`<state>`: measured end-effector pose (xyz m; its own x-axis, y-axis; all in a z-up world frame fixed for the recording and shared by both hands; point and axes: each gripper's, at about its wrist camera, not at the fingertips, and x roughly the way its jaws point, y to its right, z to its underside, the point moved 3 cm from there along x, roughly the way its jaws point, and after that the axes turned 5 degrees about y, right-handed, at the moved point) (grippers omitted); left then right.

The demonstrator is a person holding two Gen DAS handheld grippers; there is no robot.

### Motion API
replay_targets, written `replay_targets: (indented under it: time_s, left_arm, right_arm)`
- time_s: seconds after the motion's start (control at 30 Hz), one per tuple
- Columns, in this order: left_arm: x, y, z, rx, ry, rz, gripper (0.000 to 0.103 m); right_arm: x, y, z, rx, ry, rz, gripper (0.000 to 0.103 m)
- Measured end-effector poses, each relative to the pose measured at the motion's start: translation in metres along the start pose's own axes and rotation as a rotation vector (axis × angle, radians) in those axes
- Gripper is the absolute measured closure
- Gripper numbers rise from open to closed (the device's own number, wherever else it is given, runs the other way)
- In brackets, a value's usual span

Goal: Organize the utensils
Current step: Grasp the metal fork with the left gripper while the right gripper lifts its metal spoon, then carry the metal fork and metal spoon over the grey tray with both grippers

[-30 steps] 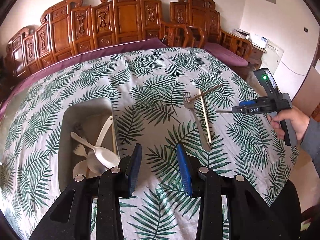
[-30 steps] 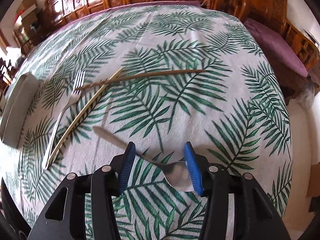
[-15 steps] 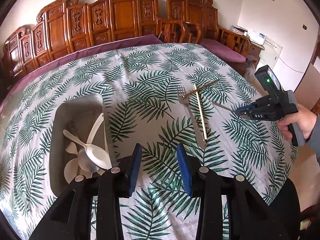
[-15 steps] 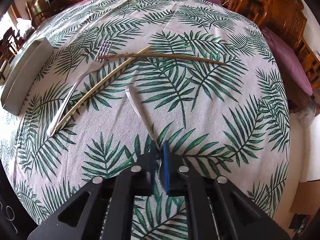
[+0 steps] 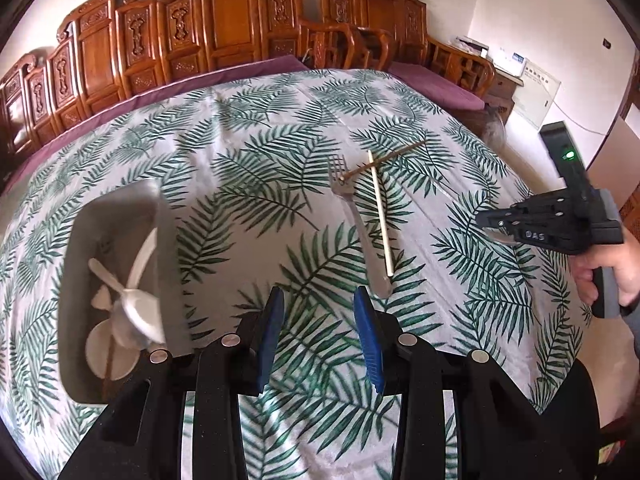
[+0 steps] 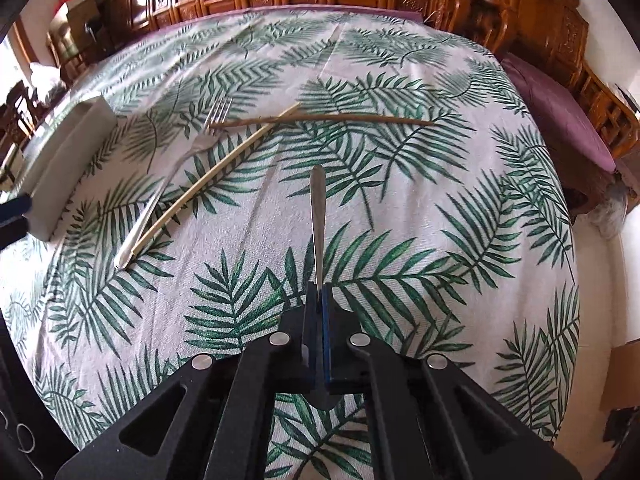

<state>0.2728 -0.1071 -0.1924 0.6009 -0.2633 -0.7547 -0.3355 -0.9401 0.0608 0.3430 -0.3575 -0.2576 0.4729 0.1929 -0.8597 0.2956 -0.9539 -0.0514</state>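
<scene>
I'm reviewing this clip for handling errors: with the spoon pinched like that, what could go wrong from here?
1. The right gripper pinches the metal spoon near its bowl, so the long handle sticks out and could swivel or slip.
2. On the way to the tray, the handle might sweep the fork and chopsticks lying between.

The middle of the tablecloth [image 6: 400, 208] lies bare from the near edge to the far one, with open passage across it. On its left side a fork [image 6: 172, 184] and a pale chopstick [image 6: 216, 178] lie side by side, a brown chopstick [image 6: 320, 119] crossing their far ends. Farther left stands the white tray [image 5: 120, 216], crowded with white spoons [image 5: 136, 304]. Carved wooden chairs [image 5: 224, 36] wall in the far edge.
</scene>
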Motion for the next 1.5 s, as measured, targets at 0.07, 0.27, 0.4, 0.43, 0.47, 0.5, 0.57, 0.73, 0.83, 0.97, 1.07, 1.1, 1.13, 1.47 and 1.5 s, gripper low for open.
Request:
replay_targets:
  time_s: [0.07,0.27,0.4,0.43,0.47,0.5,0.57,0.73,0.83,0.97,1.07,1.1,1.13,1.47,1.5]
  left_arm:
    - [0.011,0.005,-0.004,0.004,-0.01,0.004,0.069]
    - [0.056,0.015,-0.018,-0.011,-0.05,0.006,0.069]
    - [0.086,0.018,-0.026,-0.032,-0.081,0.01,0.069]
    - [0.092,0.018,-0.027,-0.035,-0.09,0.003,0.069]
    - [0.097,0.018,-0.029,-0.04,-0.093,0.003,0.069]
    - [0.1,0.018,-0.03,-0.044,-0.092,0.006,0.069]
    - [0.106,0.018,-0.033,-0.051,-0.096,0.007,0.069]
    - [0.115,0.023,-0.043,-0.07,-0.095,0.036,0.069]
    - [0.122,0.028,-0.048,-0.07,-0.095,0.039,0.069]
    - [0.132,0.031,-0.055,-0.069,-0.102,0.033,0.075]
    - [0.136,0.029,-0.057,-0.084,-0.104,0.025,0.083]
    - [0.138,0.029,-0.056,-0.085,-0.109,0.025,0.085]
    - [0.138,0.029,-0.057,-0.08,-0.104,0.02,0.085]
    - [0.135,0.022,-0.055,-0.047,-0.101,-0.067,0.097]
    - [0.134,0.019,-0.054,-0.045,-0.101,-0.076,0.097]
  right_arm:
    - [-0.005,0.002,0.001,0.008,0.013,-0.005,0.1]
    - [-0.01,0.003,0.004,-0.003,0.036,0.004,0.1]
    - [-0.007,0.008,0.009,0.006,0.042,-0.001,0.1]
    - [-0.007,0.009,0.009,0.007,0.043,-0.002,0.1]
    - [-0.007,0.011,0.01,0.01,0.046,-0.007,0.1]
    - [-0.007,0.013,0.009,0.013,0.048,-0.008,0.1]
    - [-0.008,0.016,0.009,0.02,0.056,-0.009,0.1]
    - [-0.007,0.026,0.009,0.047,0.062,-0.01,0.1]
    - [-0.007,0.034,0.011,0.064,0.063,-0.007,0.1]
    - [-0.007,0.038,0.011,0.075,0.065,-0.007,0.1]
    - [-0.008,0.038,0.011,0.078,0.067,-0.007,0.1]
    - [-0.007,0.039,0.011,0.078,0.066,-0.007,0.1]
    - [-0.007,0.039,0.012,0.078,0.066,-0.007,0.1]
    - [-0.007,0.042,0.012,0.085,0.067,0.004,0.1]
    - [-0.007,0.042,0.012,0.085,0.068,0.004,0.1]
